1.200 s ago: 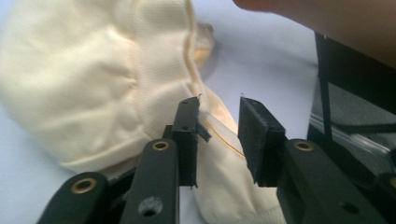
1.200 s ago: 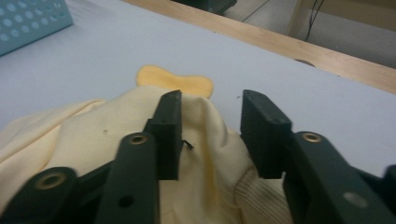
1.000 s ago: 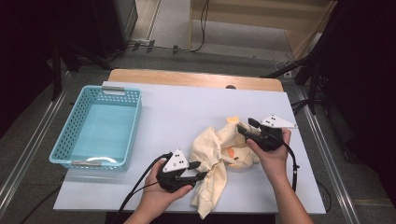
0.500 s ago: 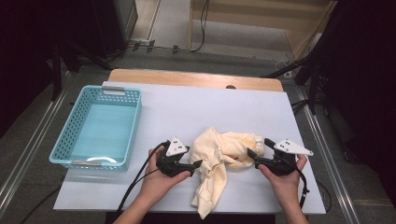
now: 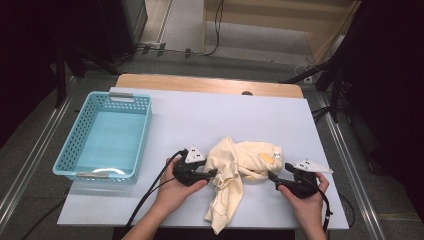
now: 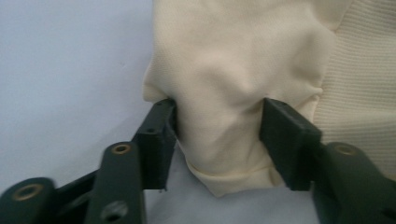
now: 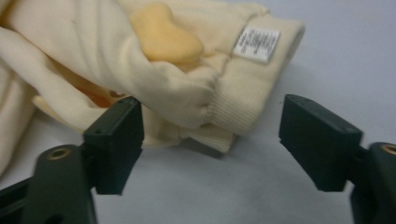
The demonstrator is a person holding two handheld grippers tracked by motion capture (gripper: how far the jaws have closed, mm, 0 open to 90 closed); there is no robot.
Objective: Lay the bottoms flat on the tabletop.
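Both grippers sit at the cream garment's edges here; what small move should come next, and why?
Probably close the right gripper on the ribbed hem. Its jaws, just closing, stand open with one pad clear of the cream garment. The left gripper, also just closing, already has a fold of cloth between its pads, apparently pressed. With both ends gripped, the crumpled garment could be lifted or spread on the table.

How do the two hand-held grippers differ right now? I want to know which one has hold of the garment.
The left hand-held gripper pinches a fold of the cream garment between both pads; the right hand-held gripper stands open around the ribbed cuff, one pad well clear. The left sits at the garment's left edge, the right at its right. Both have just been closing and lie low on the white table.
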